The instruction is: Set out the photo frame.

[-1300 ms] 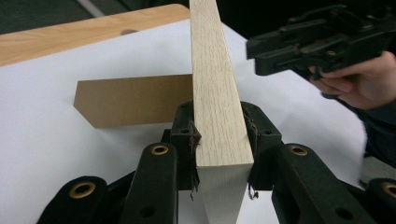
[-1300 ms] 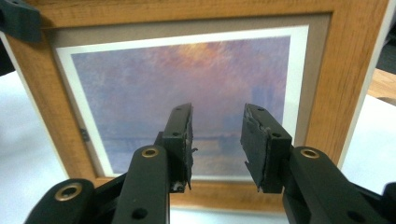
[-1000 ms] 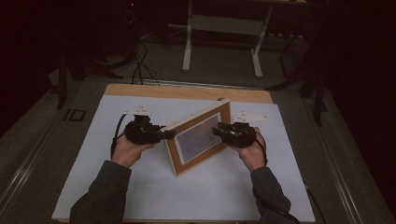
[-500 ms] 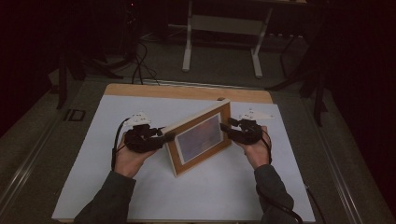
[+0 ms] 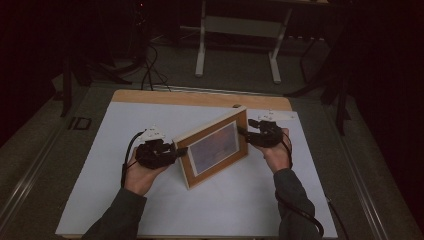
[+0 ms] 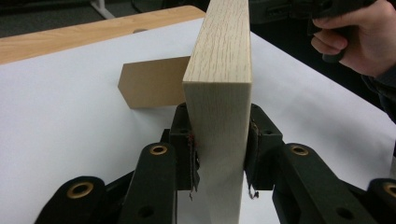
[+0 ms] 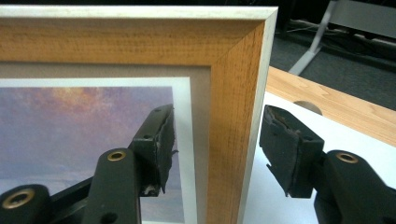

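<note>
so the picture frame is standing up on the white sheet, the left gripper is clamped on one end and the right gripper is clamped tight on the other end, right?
Not quite. The right gripper is not clamped: in the right gripper view its jaws, which have just been opening, straddle the picture frame with gaps on both sides. The rest holds: the frame stands on the white sheet, and the left gripper is clamped on its other end.

One frame [image 5: 212,147] stands on one worktop [image 5: 150,210]; two tools, left [image 5: 176,150] and right [image 5: 244,131].

Your high view is dim and grainy, its surroundings sinking into black. Your gripper views are brighter and sharp, with near jaws slightly soft.
</note>
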Motion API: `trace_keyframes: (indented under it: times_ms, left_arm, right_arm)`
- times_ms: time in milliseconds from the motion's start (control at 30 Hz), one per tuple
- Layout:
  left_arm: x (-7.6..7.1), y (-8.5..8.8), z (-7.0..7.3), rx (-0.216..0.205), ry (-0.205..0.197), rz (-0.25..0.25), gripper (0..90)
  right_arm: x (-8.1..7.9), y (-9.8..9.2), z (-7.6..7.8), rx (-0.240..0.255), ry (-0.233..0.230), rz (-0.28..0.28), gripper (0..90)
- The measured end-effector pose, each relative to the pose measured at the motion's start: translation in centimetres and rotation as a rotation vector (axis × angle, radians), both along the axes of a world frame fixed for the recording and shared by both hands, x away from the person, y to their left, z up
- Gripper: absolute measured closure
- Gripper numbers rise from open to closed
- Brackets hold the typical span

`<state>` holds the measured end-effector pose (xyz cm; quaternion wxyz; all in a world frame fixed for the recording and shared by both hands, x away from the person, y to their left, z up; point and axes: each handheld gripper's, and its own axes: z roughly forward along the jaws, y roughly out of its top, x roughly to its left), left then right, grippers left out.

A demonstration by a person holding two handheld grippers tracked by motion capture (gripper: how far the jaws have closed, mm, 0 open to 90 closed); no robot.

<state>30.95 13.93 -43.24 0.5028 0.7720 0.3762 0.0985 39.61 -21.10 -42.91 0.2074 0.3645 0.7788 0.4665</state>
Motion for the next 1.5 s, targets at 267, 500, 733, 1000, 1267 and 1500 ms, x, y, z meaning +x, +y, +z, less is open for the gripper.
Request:
trace_keyframes:
  times_ms: [267,500,733,1000,1267,1500]
  left_arm:
    - [1.0,0.5,0.2,0.028,0.009,-0.024,70.1]
    - [2.0,1.2,0.3,0.048,0.004,-0.042,69.2]
    - [2.7,1.6,0.2,0.054,-0.016,-0.077,68.6]
    - [3.1,1.8,0.4,0.081,-0.031,-0.089,67.5]
    - [3.6,2.0,0.5,0.097,-0.033,-0.096,66.7]
    - [4.2,2.3,0.5,0.11,-0.037,-0.042,64.7]
  right_arm:
    - [0.8,-0.2,0.3,0.019,0.026,0.024,39.3]
    - [1.3,0.0,0.3,0.011,0.038,0.049,38.5]
    - [1.9,0.3,0.2,0.002,0.044,0.075,37.3]
    - [2.9,0.5,0.3,0.039,0.083,0.126,35.8]
    - [3.9,0.4,0.0,0.057,0.132,0.181,35.2]
    - [3.9,-0.3,-0.2,0.13,0.155,0.174,47.9]
